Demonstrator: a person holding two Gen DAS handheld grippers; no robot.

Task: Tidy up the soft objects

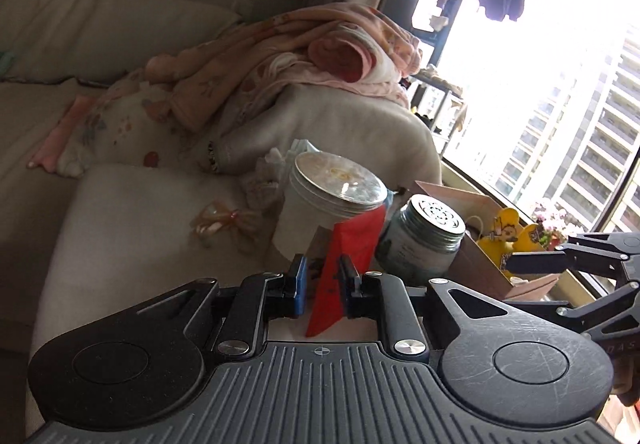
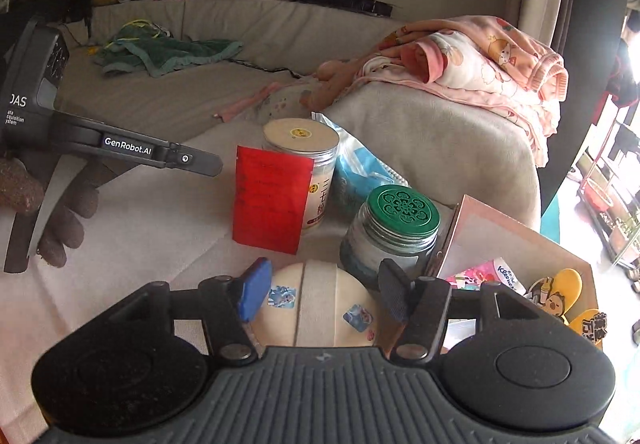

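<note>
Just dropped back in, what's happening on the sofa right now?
A person is working with a handheld gripper in each hand over a cluttered sofa seat. The left gripper is nearly shut with a red packet standing between its fingers, apparently pinched. The right gripper is part open around a round cream cushion with small stickers; its pads do not seem to press on it. A white canister, a green-lidded jar and a cardboard box sit just beyond. Pink blankets remain heaped on the armrest.

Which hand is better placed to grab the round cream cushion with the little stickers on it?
Right. The right tool has its fingers either side of the round cream cushion with stickers, open and ready to close. The left tool is busy, shut on a flat red packet.
</note>
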